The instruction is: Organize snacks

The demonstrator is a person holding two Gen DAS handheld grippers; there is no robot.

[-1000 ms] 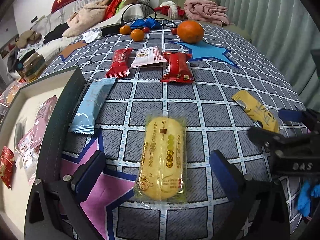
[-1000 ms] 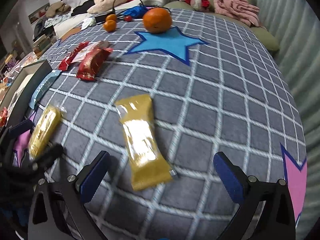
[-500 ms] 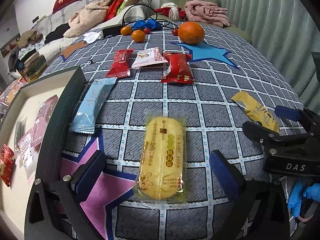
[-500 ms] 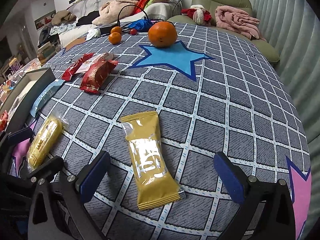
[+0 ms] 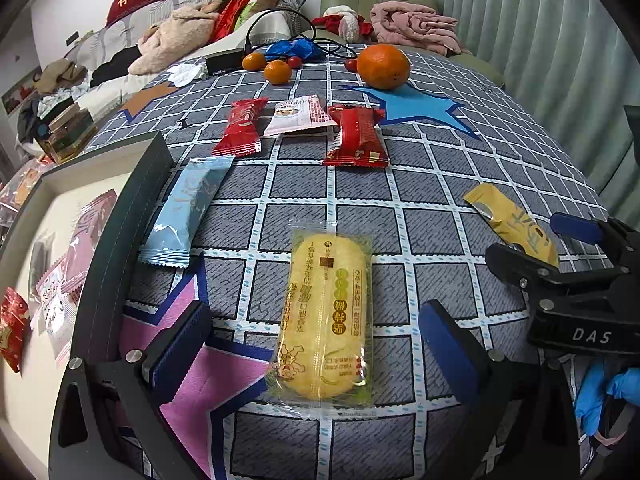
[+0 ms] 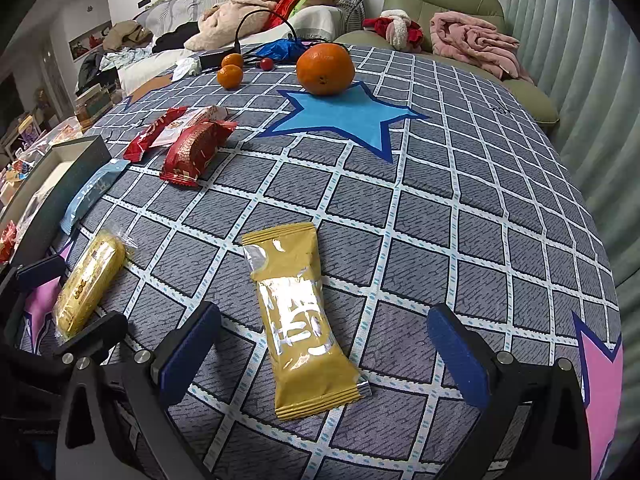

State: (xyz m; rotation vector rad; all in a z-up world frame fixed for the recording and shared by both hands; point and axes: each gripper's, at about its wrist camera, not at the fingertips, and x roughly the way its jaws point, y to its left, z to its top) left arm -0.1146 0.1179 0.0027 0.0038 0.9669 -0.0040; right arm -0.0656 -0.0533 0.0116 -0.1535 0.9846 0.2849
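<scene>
While both claws are held wide and empty, the table (image 5: 460, 184), spread with a checked cloth, is seen curving away to its far and right edges, with open cloth to the right of the snacks. At the near left a dark-walled box (image 5: 120, 240) is seen, a few packets already lying inside; its raised wall will probably have to be cleared by anything carried in.

The left claw (image 5: 316, 344) is set astride the yellow cake packet (image 5: 326, 312), one pad on each side, nothing touched yet. Light and soft it looks, with a slick clear wrapper; a gentle hold across the middle of its width is judged best, as a hard squeeze could crush the cake.

The right claw (image 6: 324, 348) is set the same way astride the gold foil packet (image 6: 300, 316). A light, crinkly, slippery thing by the look; its filled middle is the likelier place to be gripped, not the flat crimped ends.

Further off, the light blue packet (image 5: 186, 208) lies against the box wall, and the red packets (image 5: 356, 136) sit well apart, far side.
</scene>
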